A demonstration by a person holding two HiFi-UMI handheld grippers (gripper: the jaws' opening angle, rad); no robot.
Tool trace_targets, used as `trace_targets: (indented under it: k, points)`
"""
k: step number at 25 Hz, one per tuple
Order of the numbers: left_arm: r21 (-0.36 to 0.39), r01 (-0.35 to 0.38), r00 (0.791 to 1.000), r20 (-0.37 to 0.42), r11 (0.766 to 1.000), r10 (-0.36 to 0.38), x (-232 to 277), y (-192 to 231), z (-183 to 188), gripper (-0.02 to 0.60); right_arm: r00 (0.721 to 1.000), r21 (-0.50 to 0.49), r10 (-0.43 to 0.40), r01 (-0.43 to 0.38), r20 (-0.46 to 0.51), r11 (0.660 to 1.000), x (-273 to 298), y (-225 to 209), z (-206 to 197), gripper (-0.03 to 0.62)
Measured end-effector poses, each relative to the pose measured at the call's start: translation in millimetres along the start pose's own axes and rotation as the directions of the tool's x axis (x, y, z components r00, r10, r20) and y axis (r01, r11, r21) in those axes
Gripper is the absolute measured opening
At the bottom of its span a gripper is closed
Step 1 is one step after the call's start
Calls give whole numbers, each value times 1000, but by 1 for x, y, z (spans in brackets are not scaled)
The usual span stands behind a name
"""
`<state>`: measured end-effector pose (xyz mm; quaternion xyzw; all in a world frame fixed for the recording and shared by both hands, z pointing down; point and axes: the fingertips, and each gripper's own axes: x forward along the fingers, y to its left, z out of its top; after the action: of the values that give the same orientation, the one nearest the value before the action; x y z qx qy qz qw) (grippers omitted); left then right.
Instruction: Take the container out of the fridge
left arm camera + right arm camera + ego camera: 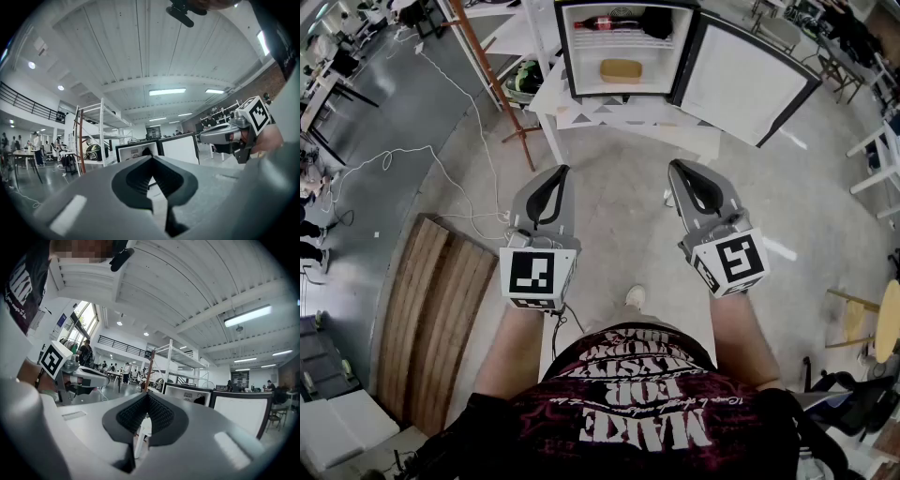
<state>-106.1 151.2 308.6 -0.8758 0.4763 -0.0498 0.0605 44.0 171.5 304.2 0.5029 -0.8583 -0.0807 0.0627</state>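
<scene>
Fridge (566, 56) sits on a white worktop (609, 114), door (741, 80) swung wide to the right. Container (621, 70) is inside on the lower level, alone, roughly centred, under the wire shelf. It's tan/yellowish, low and flat, rounded-rectangle shape, looks lidded; can't tell the material. On the shelf above it lie a red bottle (605, 22) on its side and a dark item (654, 21) at the right; can't tell what that one is. The person stands well back from the fridge, both grippers held out in front at about the same height, side by side but apart, pointing toward the fridge. Left gripper (562, 170): jaws closed, tips touching, nothing between them; its own view confirms this (151, 157), only floor visible through the gap behind the tips. Right gripper (674, 165): same, jaws closed tip to tip, empty (146, 394). Neither gripper is near the container. Wooden board (431, 319) lies on the floor to the person's left, white cables trail across the grey floor beyond it.
</scene>
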Motion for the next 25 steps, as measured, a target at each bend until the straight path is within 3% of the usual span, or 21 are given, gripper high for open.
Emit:
trace_targets:
  k: [15,22,25]
  points:
    - [19,23,999,25,1000,-23,11,-17,0,1,1000,61,29,-29,-8,998,-2,2,-20,25]
    - [-57,-29,1000,-10,998,29,21,-10,-25,0,999,65,42,-41,-18,997,7,-7,-32,25]
    - [-55,-30,1000,-10,998,29,31,-13,-22,0,999,65,36,-35,-15,997,5,-20,-33,25]
